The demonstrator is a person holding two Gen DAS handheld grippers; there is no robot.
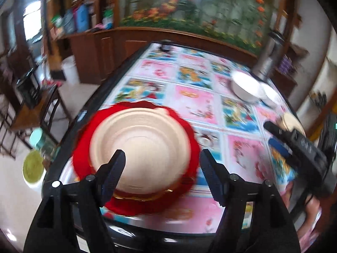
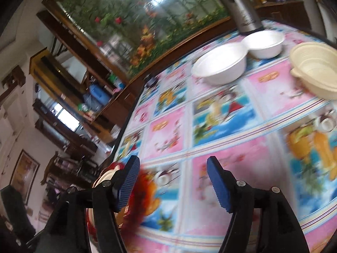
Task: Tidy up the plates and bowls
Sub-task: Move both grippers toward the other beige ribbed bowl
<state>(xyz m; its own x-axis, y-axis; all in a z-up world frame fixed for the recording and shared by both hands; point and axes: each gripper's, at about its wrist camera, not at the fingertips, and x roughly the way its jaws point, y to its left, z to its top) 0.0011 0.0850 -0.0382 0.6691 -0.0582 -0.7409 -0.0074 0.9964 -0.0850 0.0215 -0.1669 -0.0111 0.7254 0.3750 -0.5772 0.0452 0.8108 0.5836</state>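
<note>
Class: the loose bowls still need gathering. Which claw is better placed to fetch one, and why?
Probably the right claw: it is open, empty and faces the white bowls and cream bowl. The left claw, also open, sits at the stack.

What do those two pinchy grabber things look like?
Both are black plastic claws with silver screws. The left gripper has two dark blue ribbed pads. The right gripper has brighter blue ribbed fingertips. Seen from the side, it has a chunky black body with raised markings.
</note>
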